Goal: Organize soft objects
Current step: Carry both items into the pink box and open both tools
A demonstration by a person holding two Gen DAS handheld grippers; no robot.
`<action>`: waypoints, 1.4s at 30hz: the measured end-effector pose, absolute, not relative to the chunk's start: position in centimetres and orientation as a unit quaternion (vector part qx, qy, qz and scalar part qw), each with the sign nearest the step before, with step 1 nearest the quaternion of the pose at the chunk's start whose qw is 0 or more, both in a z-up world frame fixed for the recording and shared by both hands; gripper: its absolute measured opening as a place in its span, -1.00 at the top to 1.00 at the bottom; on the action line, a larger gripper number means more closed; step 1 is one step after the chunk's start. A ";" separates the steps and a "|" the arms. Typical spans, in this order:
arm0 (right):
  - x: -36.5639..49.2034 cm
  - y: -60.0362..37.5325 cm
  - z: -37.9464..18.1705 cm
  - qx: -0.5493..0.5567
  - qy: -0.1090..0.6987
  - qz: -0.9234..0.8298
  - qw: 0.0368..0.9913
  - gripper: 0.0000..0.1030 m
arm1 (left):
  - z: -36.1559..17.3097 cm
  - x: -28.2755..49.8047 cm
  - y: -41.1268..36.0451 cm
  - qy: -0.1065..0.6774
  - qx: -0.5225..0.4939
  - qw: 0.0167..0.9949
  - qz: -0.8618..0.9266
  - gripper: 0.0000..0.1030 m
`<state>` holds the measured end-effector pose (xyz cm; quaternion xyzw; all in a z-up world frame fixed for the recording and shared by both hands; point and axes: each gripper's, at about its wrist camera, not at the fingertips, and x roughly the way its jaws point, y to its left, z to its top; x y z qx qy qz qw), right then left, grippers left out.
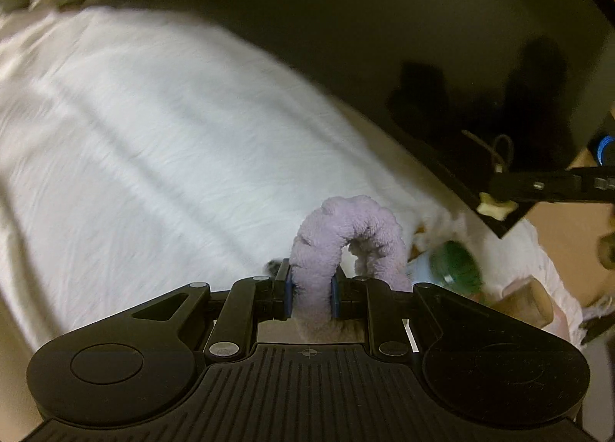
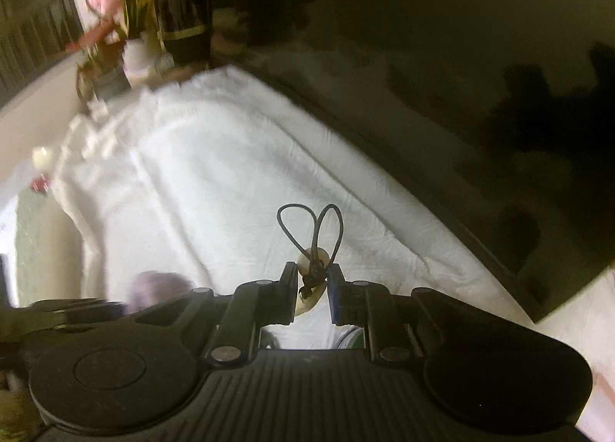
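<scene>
A white towel [image 1: 153, 127] covers the surface. Above its near edge, the left gripper [image 1: 311, 290] is clamped on a purple scrunchie [image 1: 346, 234]; the right gripper [image 2: 313, 288] pinches a black hair tie [image 2: 311, 234] with cream charm.

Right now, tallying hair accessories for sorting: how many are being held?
2: a purple scrunchie in the left gripper, a cream hair tie with black loops in the right gripper. Others may be hidden.
</scene>
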<state>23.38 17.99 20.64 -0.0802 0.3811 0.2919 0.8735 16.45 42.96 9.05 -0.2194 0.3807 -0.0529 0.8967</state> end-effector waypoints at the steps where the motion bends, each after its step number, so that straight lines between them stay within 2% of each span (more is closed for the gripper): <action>1: 23.0 17.0 21.4 -0.070 0.376 0.291 0.877 0.69 | 9.7 16.8 42.3 0.378 -0.212 0.899 -0.059 0.60; 13: 15.4 -2.8 26.1 0.005 0.302 0.188 0.935 0.69 | 16.4 19.4 26.0 0.358 -0.142 0.897 -0.218 0.60; 20: 12.8 -13.5 24.8 0.026 0.298 0.101 0.949 0.69 | 16.9 19.6 13.7 0.376 -0.105 0.859 -0.333 0.60; 27: 12.8 -20.0 21.3 0.072 0.299 0.065 0.949 0.69 | 15.2 18.9 4.4 0.404 -0.053 0.829 -0.384 0.59; 36: 17.1 -22.3 15.0 0.097 0.320 0.063 0.940 0.69 | 11.0 21.5 -2.3 0.459 0.001 0.800 -0.387 0.57; 42: 20.2 -21.3 11.2 0.097 0.350 0.064 0.929 0.69 | 5.7 22.0 -6.2 0.505 0.107 0.771 -0.373 0.46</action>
